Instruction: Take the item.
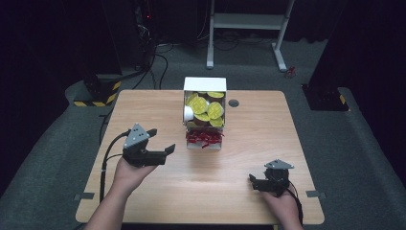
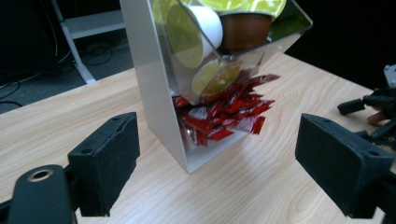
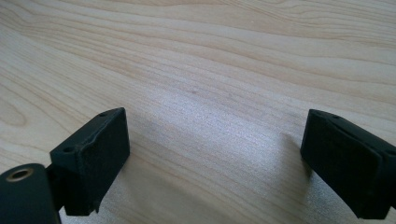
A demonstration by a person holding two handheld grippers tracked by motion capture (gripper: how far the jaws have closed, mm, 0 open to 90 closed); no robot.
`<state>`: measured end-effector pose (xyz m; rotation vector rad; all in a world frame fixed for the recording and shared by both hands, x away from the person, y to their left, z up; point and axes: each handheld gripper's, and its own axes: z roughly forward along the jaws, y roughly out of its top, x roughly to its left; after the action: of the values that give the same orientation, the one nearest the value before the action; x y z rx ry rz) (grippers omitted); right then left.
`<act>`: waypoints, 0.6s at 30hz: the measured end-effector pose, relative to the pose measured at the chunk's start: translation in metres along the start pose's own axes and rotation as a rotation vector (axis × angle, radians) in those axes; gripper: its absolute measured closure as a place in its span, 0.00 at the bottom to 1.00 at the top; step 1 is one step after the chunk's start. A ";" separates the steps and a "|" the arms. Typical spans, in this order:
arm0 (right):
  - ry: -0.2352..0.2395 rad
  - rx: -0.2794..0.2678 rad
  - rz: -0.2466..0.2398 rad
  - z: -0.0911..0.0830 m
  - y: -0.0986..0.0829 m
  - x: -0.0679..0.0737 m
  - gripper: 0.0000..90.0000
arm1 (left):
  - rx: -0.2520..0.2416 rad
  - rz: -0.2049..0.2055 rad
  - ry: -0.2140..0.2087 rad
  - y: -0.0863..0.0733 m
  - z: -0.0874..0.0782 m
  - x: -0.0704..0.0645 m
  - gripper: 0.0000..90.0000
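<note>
High view: dispenser (image 1: pixel 205 85) holds pods (image 1: pixel 207 108), red sachets (image 1: pixel 204 138).

**No legible text**

We find no readable words, brands or numbers. The red sachets (image 2: pixel 224 119) in the clear dispenser (image 2: pixel 154 93) at the table's far middle carry print too small and blurred to read. The yellow-green pod lids (image 1: pixel 206 106) above them show no letters we can make out.

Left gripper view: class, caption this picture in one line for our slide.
Open left gripper faces a clear dispenser of red packets and capsules.
</note>
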<state>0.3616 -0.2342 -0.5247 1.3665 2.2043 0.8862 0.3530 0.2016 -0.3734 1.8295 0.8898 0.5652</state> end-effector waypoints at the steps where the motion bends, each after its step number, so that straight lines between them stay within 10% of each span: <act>1: 0.000 0.000 0.000 0.000 0.000 0.000 0.09 | -0.003 0.000 0.000 0.002 0.001 0.000 0.16; 18: 0.000 0.000 0.000 0.000 0.000 0.000 0.09 | -0.017 0.016 -0.019 0.025 0.022 -0.006 0.17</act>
<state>0.3616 -0.2342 -0.5247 1.3666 2.2043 0.8861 0.3730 0.1781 -0.3590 1.8255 0.8561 0.5626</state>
